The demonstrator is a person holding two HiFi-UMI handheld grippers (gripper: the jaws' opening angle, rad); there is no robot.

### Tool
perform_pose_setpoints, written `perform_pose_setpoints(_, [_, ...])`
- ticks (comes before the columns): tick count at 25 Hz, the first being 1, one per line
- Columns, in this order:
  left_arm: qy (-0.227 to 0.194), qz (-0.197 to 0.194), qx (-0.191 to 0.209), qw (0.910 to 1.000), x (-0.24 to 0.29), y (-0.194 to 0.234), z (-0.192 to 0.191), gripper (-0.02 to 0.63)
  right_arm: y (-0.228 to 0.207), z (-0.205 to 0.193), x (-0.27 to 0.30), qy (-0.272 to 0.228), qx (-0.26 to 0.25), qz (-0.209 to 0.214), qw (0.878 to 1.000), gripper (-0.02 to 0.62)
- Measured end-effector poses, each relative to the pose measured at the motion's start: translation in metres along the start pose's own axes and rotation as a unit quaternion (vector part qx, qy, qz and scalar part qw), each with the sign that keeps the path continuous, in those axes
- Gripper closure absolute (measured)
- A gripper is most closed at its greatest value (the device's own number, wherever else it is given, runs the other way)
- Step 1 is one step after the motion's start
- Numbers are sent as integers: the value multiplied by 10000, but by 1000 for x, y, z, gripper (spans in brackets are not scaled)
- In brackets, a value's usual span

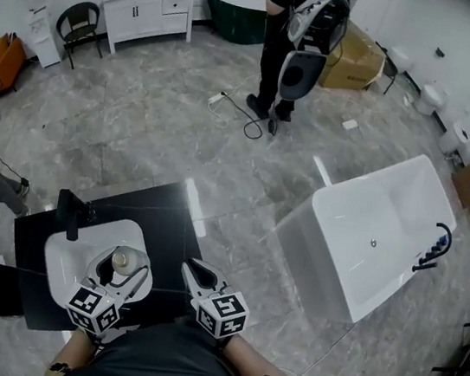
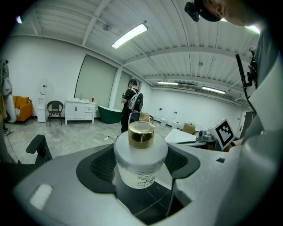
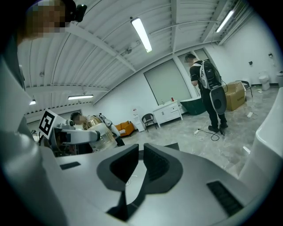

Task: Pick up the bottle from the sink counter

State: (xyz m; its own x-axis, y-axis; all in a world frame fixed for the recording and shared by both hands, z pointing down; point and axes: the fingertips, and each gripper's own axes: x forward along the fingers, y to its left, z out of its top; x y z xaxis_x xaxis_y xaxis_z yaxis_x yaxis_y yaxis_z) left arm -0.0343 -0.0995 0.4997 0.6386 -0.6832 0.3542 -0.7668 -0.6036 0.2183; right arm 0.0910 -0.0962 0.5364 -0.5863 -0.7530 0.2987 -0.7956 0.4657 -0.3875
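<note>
Bottle (image 2: 140,156) upright, cap up

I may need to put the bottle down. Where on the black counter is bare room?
Free: the counter strip between the basin and the right edge, beyond the right gripper. Crowded: beside the faucet, and over the basin, where the left gripper holds the bottle.

bottle (image 2: 140,161) label: unreadable | person (image 1: 296,43): head cut off by top edge

Head view steeply downward; both gripper views low, roomward, with standing person (image 2: 131,103) (image 3: 208,86) in common.
</note>
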Motion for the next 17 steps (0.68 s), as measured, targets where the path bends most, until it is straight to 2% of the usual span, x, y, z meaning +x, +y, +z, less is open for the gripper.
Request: perform_pose_setpoints(17, [58, -21, -65, 10000, 8, 9, -7, 272, -2, -2, 9, 3, 61, 32, 10000, 561])
